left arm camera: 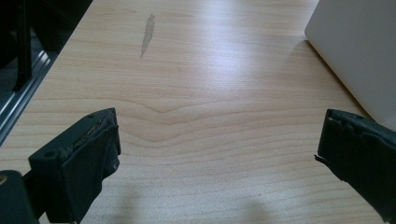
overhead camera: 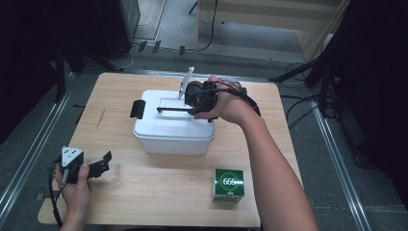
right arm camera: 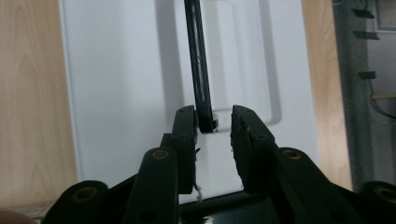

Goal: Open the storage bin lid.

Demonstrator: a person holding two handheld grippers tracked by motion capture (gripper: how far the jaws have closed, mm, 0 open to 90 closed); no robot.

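My R gripper (right arm camera: 213, 125) sits over the white box (overhead camera: 173, 127) mid-table, jaws narrowed w/ the black handle (right arm camera: 200, 70) end between, touching one pad, not clamped. L gripper (left arm camera: 217, 154) wide open, empty, low over table (left arm camera: 196, 84) near-left.

cut off: white box (left arm camera: 359, 51), right edge | blurred: green carton (overhead camera: 228, 183) lettering

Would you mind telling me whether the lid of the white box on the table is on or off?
On: the lid lies flat over the white box, covering its top.
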